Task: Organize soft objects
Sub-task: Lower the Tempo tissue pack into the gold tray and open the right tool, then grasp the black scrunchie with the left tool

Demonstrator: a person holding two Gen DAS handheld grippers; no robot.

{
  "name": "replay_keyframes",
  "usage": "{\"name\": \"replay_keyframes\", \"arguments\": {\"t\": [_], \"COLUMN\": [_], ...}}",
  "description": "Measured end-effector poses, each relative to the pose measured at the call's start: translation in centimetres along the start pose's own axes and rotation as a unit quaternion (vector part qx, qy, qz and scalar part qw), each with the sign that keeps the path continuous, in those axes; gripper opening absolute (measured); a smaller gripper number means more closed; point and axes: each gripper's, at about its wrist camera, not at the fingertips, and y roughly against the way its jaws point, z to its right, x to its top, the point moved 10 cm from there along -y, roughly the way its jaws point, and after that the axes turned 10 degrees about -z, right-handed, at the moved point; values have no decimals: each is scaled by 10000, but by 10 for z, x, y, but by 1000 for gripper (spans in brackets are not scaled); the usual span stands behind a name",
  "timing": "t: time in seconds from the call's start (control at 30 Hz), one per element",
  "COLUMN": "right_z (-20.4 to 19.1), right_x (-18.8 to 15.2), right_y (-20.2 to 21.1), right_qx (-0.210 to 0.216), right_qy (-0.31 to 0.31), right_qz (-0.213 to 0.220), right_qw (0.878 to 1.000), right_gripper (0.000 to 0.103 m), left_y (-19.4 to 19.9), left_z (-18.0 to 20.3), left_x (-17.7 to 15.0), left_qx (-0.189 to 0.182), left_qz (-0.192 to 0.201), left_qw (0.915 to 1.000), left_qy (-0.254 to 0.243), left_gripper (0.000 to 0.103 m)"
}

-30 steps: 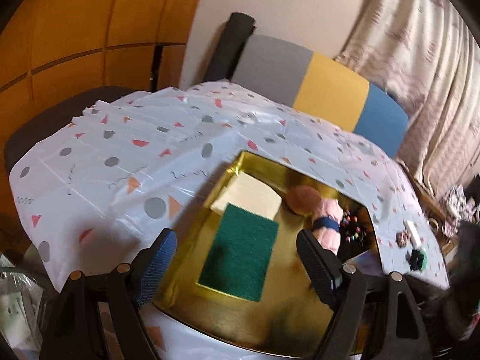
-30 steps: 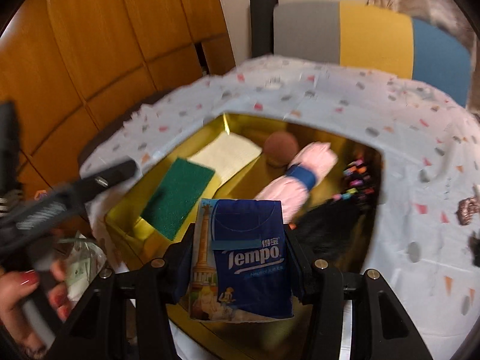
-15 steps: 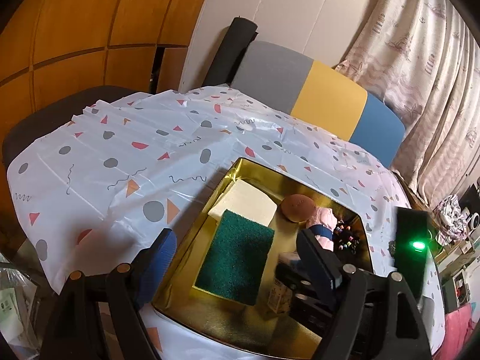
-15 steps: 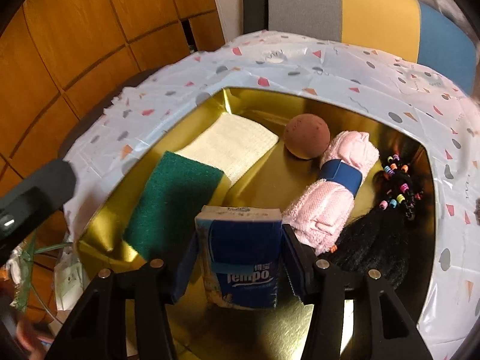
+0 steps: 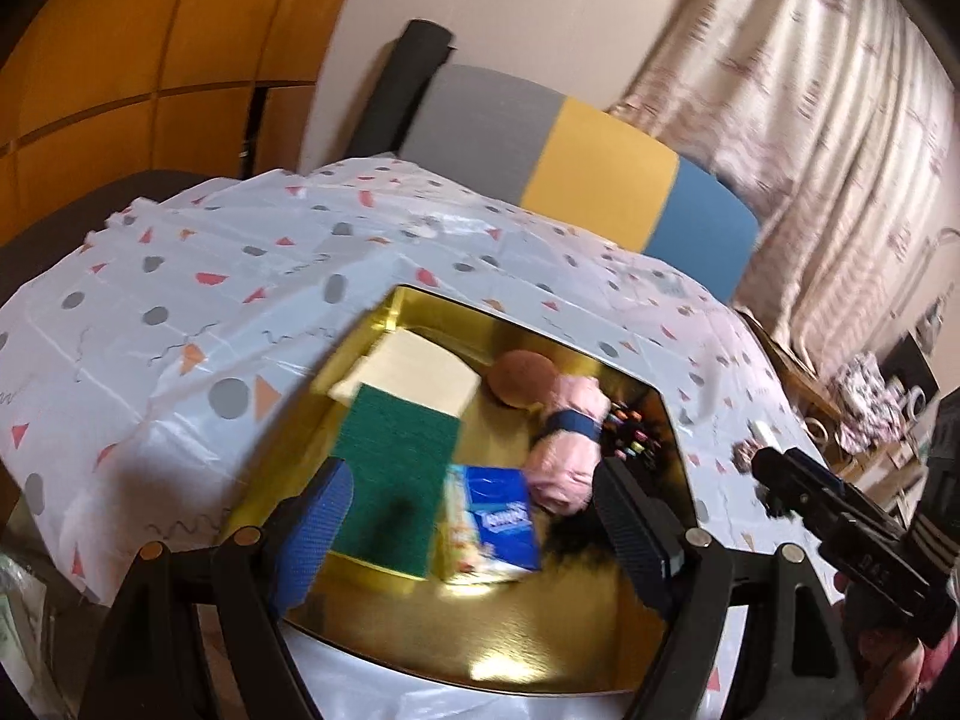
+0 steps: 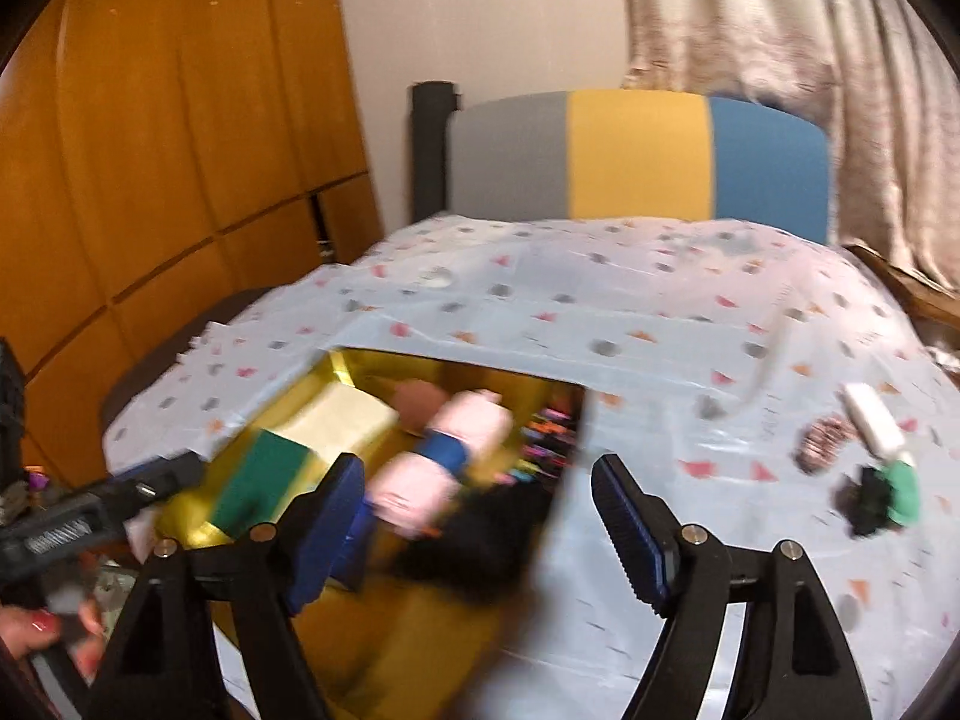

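Observation:
A gold tray [image 5: 456, 648] holds a green scouring pad [image 5: 396, 450], a cream sponge [image 5: 414, 372], a brown ball [image 5: 519, 378], a rolled pink towel with a blue band [image 5: 564, 438], a black hair item with beads [image 5: 630, 438] and a blue Tempo tissue pack [image 5: 495, 525]. My left gripper [image 5: 474, 516] is open and empty above the tray's near side. My right gripper [image 6: 480, 510] is open and empty, above the tray's right edge [image 6: 564, 480]; the towel [image 6: 444, 462] shows blurred behind it.
On the patterned tablecloth [image 6: 660, 312] right of the tray lie a white tube [image 6: 870, 420], a brown scrunchie [image 6: 825, 444] and a black-and-green item [image 6: 882, 495]. A grey, yellow and blue chair back [image 6: 636, 156] stands behind the table. Wooden panels are at left, curtains at right.
My right gripper has let go of the Tempo pack, which now lies in the tray beside the green pad. The right gripper has opened, lifted and swung right. The left view shifted slightly.

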Motion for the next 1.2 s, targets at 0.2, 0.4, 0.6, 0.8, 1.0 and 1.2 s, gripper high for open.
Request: {"name": "replay_keyframes", "arguments": {"t": [0.2, 0.4, 0.6, 0.8, 1.0, 1.2], "right_z": [74, 129, 182, 239, 309, 337], "right_x": [-51, -98, -121, -121, -121, -132], "right_y": [-8, -11, 3, 19, 33, 49], "right_qx": [-471, -858, -1343, -1901, -2573, -2837], "right_qy": [-499, -776, -1080, -1279, -1668, -2232], "right_qz": [-487, -793, -634, -419, -303, -26], "right_qw": [9964, 9901, 9830, 9725, 9513, 9325], "right_gripper": [79, 79, 79, 79, 79, 79], "left_y": [-12, -25, -36, -46, -62, -89], "left_z": [47, 100, 149, 196, 249, 302], "left_x": [-22, -51, -73, -83, -87, -84], "left_qx": [-312, -695, -956, -1067, -1196, -1348], "left_qz": [-288, -671, -963, -1190, -1338, -1472], "left_qw": [9970, 9888, 9801, 9707, 9630, 9575], "left_qy": [-655, -1140, -1446, -1796, -2009, -2083], "left_gripper": [83, 83, 83, 83, 83, 83]}}
